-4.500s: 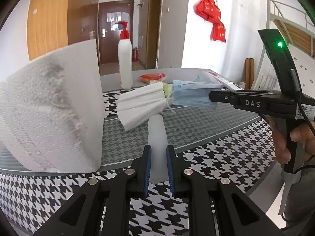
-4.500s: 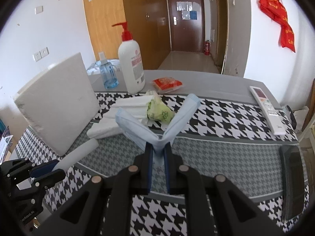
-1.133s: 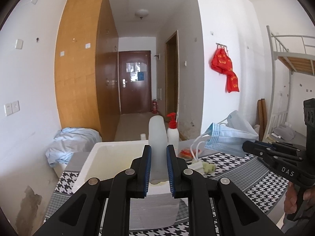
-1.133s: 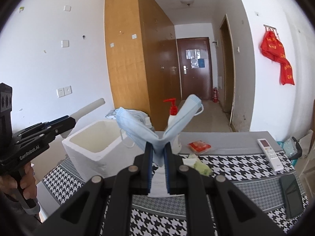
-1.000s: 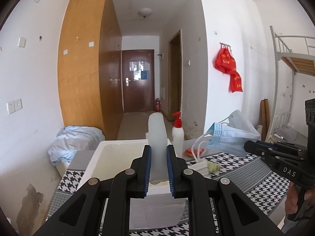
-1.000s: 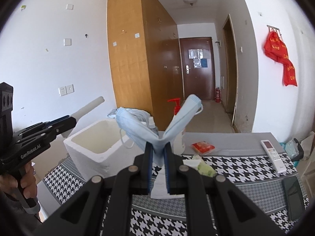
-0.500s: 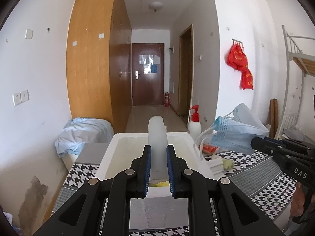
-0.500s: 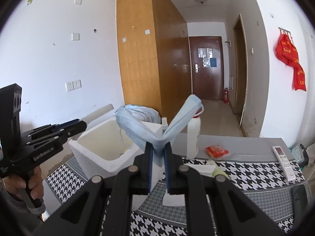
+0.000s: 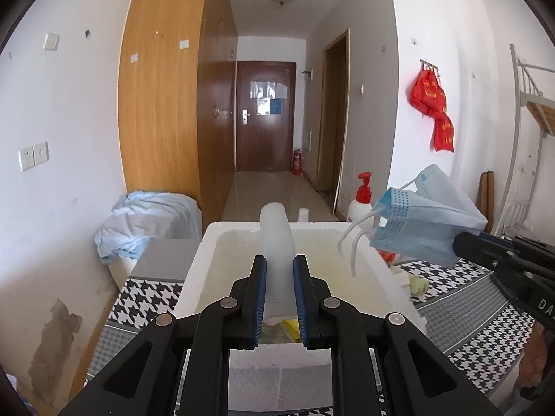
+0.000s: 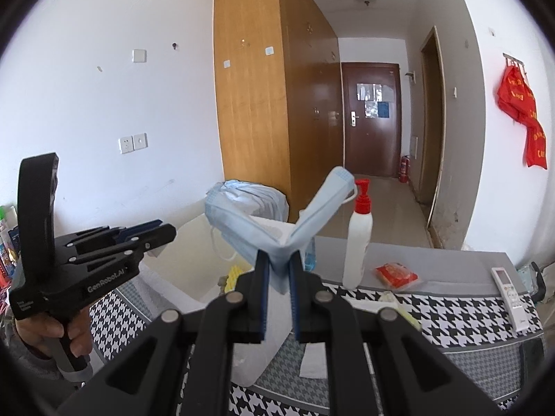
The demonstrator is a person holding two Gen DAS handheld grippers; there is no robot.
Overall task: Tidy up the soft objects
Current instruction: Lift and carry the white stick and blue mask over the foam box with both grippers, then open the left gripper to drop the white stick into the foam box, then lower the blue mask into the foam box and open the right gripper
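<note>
My left gripper (image 9: 279,298) is shut on a soft white foam cylinder (image 9: 276,235) that sticks straight out over the open white foam box (image 9: 204,253). My right gripper (image 10: 277,287) is shut on a folded blue face mask (image 10: 242,228), whose two wings spread upward in a V. In the left wrist view the mask (image 9: 426,225) hangs above the box's right rim, ear loops dangling inside. From the right wrist view the left gripper (image 10: 163,234) hovers over the box's (image 10: 180,246) left side. Small yellow pieces (image 10: 233,274) lie in the box.
A red-capped pump bottle (image 10: 359,253), a red packet (image 10: 397,274), folded white tissues (image 10: 367,306) and a remote (image 10: 510,293) rest on the houndstooth table to the right of the box. A pale blue cloth pile (image 9: 145,222) lies behind the box on the left.
Both grippers have carried their loads left toward the foam box, which now looks larger and nearer. The cylinder and the mask now hang over its opening. Neither grip has changed.
</note>
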